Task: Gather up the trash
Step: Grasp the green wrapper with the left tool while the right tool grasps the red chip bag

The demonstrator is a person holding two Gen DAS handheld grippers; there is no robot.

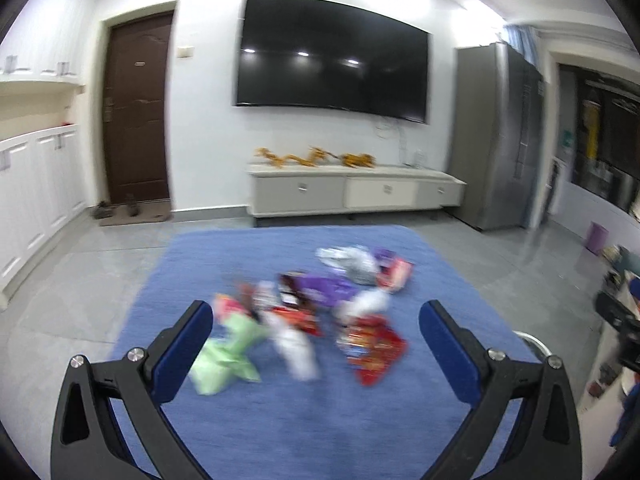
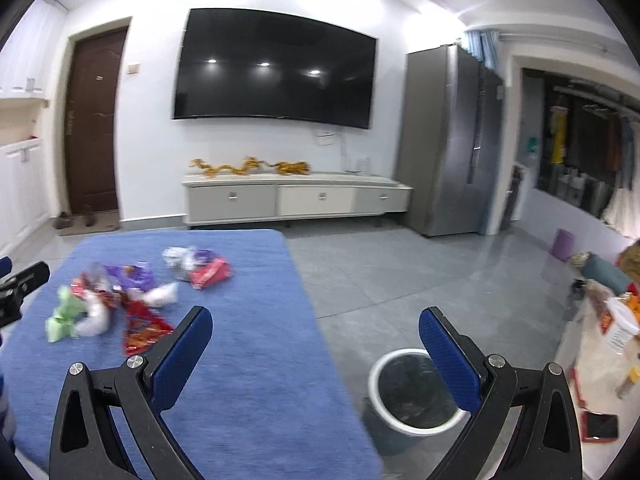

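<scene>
Several crumpled snack wrappers lie in a loose pile on a blue-covered table [image 1: 280,432]: a green one [image 1: 224,354], a white one [image 1: 296,346], a red one [image 1: 374,350], a purple one [image 1: 326,286] and a silver one [image 1: 350,260]. My left gripper [image 1: 316,320] is open and empty, hovering just before the pile. My right gripper [image 2: 316,322] is open and empty, over the table's right edge; the pile [image 2: 120,300] lies to its left. A grey trash bin [image 2: 412,396] with a white rim stands on the floor beside the table, under the right finger [image 2: 448,356]. The frames are blurred.
A TV hangs on the far wall above a low white cabinet [image 2: 296,196]. A grey fridge [image 2: 452,140] stands at right, a brown door [image 2: 94,120] at left. Cluttered items [image 2: 608,320] lie at the far right. The floor is grey tile [image 2: 400,272].
</scene>
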